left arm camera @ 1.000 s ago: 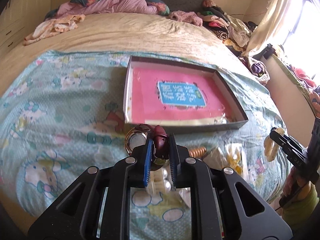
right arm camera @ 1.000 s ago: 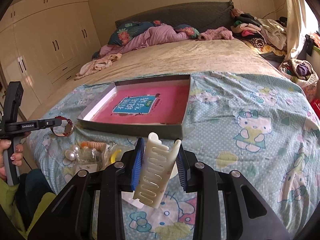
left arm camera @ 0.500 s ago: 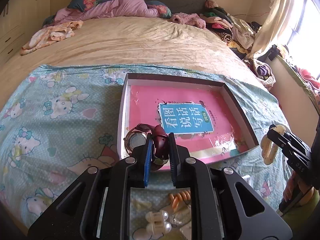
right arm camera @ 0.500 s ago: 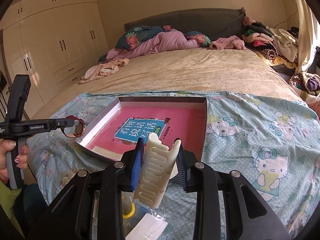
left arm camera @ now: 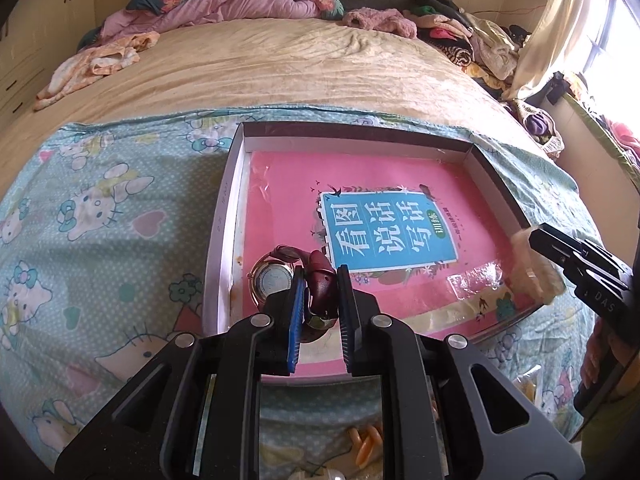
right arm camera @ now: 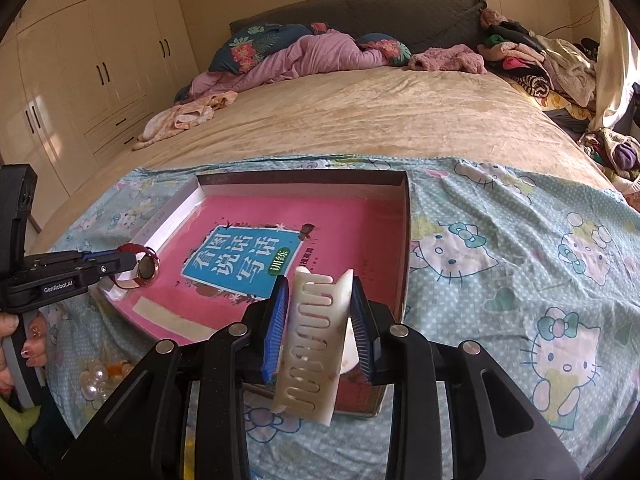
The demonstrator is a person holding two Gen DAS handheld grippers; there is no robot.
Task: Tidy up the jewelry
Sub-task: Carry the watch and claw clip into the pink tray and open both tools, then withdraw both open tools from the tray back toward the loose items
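Observation:
A shallow box point(left arm camera: 224, 216) lined with a pink booklet lies on the bed; it also shows in the right wrist view point(right arm camera: 404, 240). My left gripper point(left arm camera: 319, 276) is shut on the dark red strap of a wristwatch point(left arm camera: 276, 278) and holds it over the box's near left corner; the watch also shows in the right wrist view point(right arm camera: 145, 268). My right gripper point(right arm camera: 318, 288) is shut on a cream hair clip point(right arm camera: 312, 344) over the box's near right corner; the clip also shows in the left wrist view point(left arm camera: 534, 268).
The box lies on a Hello Kitty cloth point(right arm camera: 520, 264). Pearl pieces point(right arm camera: 93, 380) and orange pieces point(left arm camera: 366, 440) lie on it near the bed's front edge. Clothes point(right arm camera: 540, 64) are heaped at the far right, bedding point(left arm camera: 240, 4) at the head.
Both grippers have moved forward from the loose jewelry near the bed's edge to over the box, carrying the watch and the hair clip.

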